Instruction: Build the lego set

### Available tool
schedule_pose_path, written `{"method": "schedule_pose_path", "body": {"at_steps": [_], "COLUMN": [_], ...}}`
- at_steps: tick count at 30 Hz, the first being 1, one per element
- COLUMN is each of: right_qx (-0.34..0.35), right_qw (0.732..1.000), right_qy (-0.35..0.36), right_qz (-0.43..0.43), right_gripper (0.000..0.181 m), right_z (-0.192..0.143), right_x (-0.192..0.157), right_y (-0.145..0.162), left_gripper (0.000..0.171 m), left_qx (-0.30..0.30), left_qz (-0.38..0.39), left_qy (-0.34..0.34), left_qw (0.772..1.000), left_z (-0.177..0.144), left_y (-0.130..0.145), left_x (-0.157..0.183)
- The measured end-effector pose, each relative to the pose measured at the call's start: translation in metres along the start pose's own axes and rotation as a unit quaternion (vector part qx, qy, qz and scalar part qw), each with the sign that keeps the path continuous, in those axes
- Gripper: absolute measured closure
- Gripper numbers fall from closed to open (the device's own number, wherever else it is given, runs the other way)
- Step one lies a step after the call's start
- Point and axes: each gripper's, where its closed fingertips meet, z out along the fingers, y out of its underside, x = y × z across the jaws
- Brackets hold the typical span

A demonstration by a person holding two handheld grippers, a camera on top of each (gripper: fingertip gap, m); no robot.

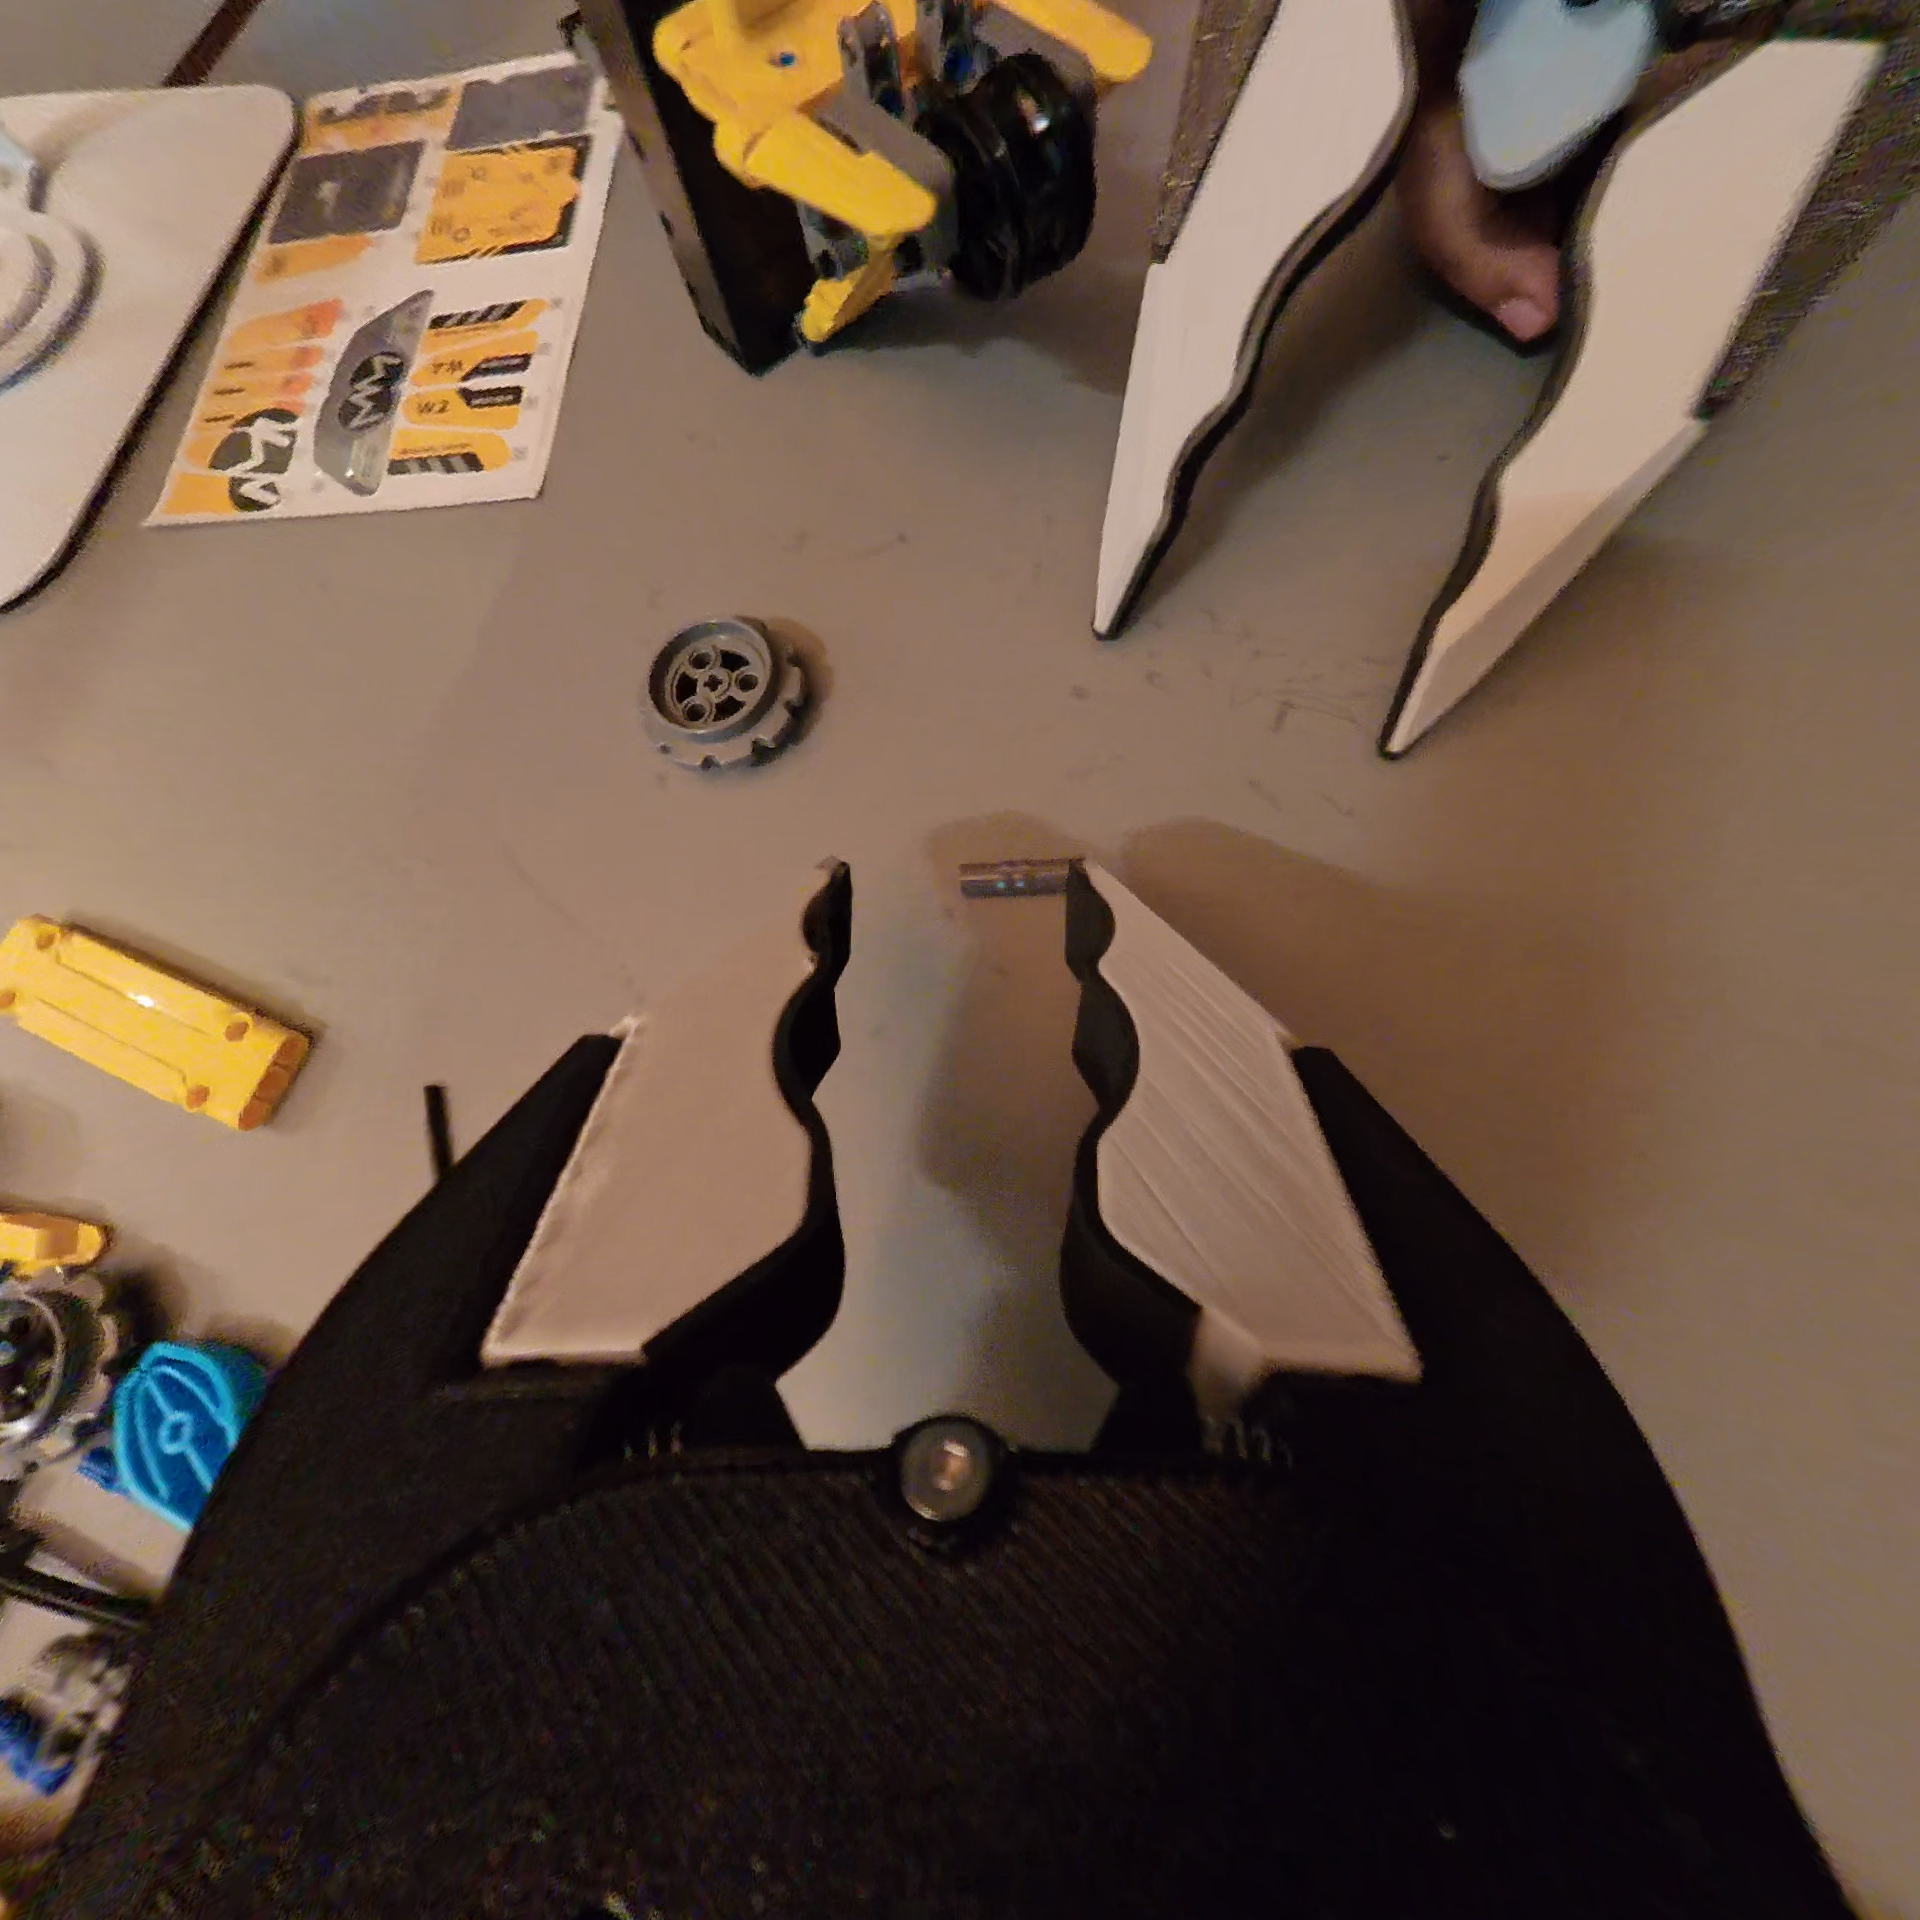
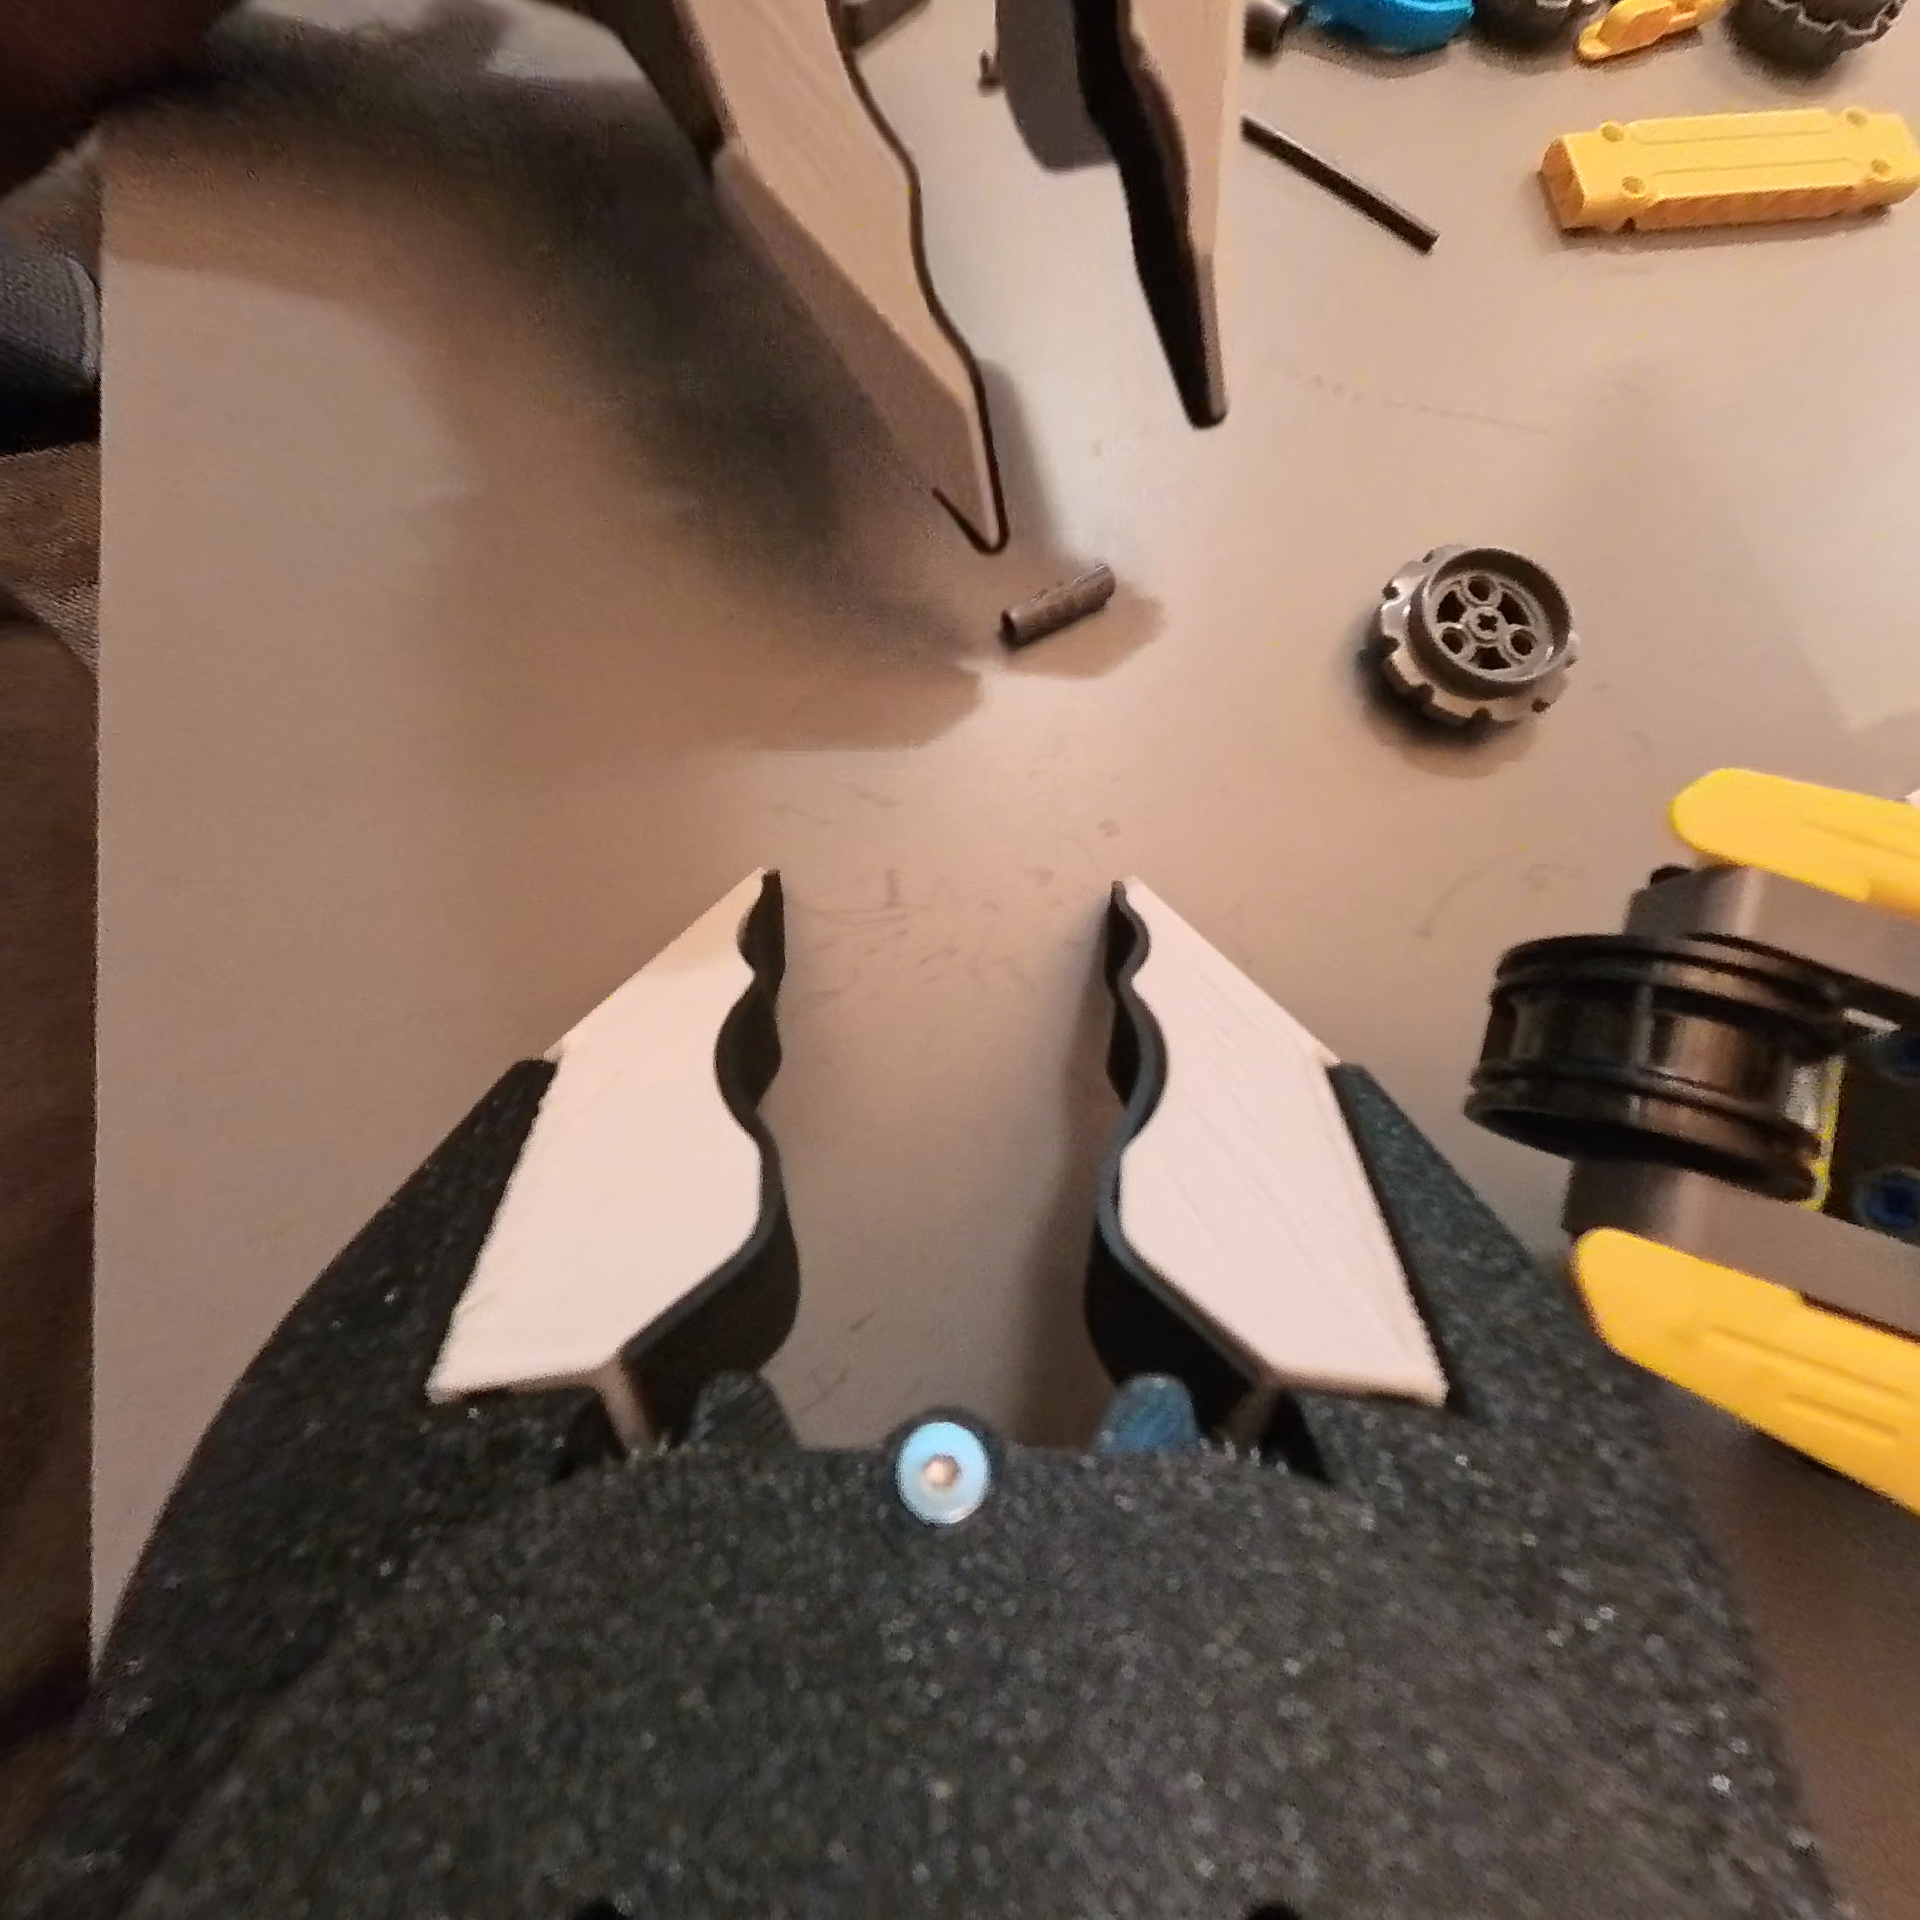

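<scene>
My left gripper (image 1: 956,878) is open and empty, low over the grey table. A small grey pin (image 1: 1013,879) lies at the tip of its right finger; it also shows in the right wrist view (image 2: 1058,606). A grey toothed wheel hub (image 1: 724,692) lies just beyond, to the left; it also shows in the right wrist view (image 2: 1477,634). My right gripper (image 2: 943,899) is open and empty over bare table. In the left wrist view the right gripper (image 1: 1247,691) hangs at the upper right. In the right wrist view the left gripper (image 2: 1096,483) stands just above the pin.
A yellow and black toy vehicle with a black wheel (image 1: 883,156) stands at the back, also at the right in the right wrist view (image 2: 1683,1049). A sticker sheet (image 1: 395,301), a white board (image 1: 114,291), a yellow panel (image 1: 145,1023), a thin black axle (image 2: 1340,185) and loose parts (image 1: 114,1413) lie around. My left tips are roughly 6 cm from the grey toothed wheel hub (image 1: 724,692).
</scene>
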Motion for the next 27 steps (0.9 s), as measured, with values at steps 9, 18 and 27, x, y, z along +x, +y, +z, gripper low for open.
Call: {"method": "schedule_pose_path", "body": {"at_steps": [9, 18, 27], "right_qx": [-0.001, 0.000, -0.001], "right_qw": [1.000, 1.000, 1.000], "right_qy": [-0.003, 0.001, -0.003], "right_qz": [0.004, -0.002, 0.002], "right_gripper": [0.118, 0.119, 0.119], "right_z": [0.000, 0.000, 0.000], "right_x": [0.000, 0.000, 0.000], "right_y": [0.000, 0.000, 0.000], "left_gripper": [0.151, 0.152, 0.146], "left_qx": [-0.079, -0.151, -0.138], "left_qz": [0.099, 0.127, 0.134], "left_qy": [0.081, 0.126, 0.093], "left_qw": [0.989, 0.972, 0.977], "left_z": [0.005, 0.013, 0.014], "left_y": [-0.006, 0.013, 0.011], "left_x": [0.005, 0.019, 0.022]}}
